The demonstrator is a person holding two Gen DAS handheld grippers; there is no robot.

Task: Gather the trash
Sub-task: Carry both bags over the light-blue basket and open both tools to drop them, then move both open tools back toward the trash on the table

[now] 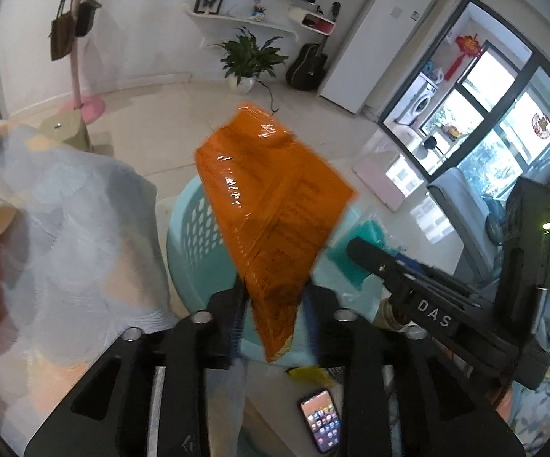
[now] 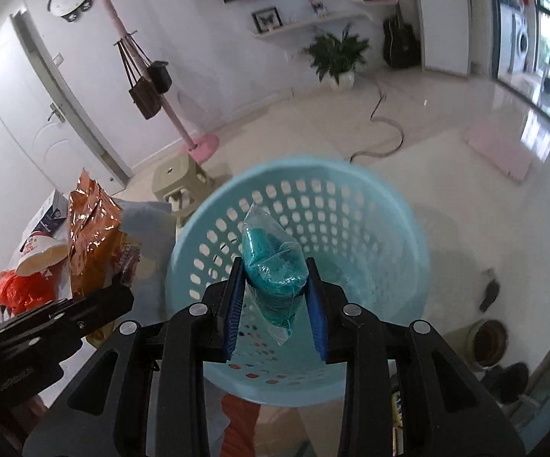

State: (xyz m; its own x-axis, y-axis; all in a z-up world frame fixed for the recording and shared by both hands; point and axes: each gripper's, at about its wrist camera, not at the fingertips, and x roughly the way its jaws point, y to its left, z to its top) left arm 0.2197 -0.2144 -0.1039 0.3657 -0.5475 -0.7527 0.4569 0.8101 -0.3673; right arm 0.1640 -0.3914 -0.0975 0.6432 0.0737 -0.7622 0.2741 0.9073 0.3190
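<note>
Trash-dropping stage, by the look of it: both pieces lifted and poised over the pale blue perforated plastic basket (image 2: 351, 205), release still to come.

Leftmost, on the cloth-covered table (image 1: 65, 228): white paper cup (image 2: 40, 257), crumpled red plastic bag (image 2: 19, 289), probably next for collection. Then left gripper (image 1: 275, 304), jaws narrowed to a slim gap and clamped on the lower corner of a shiny orange foil snack bag (image 1: 271, 205), bag tilted up and away over the basket's near rim (slightly blurred). Further right, right gripper (image 2: 277, 289), blue-padded jaws about half closed, pinching a clear plastic pouch of teal material (image 2: 275, 266), hanging directly above the basket's open mouth.

Next move, judged from this: jaws spread wide over the opening, orange bag shifted more squarely over the middle first to avoid catching the rim.
</note>
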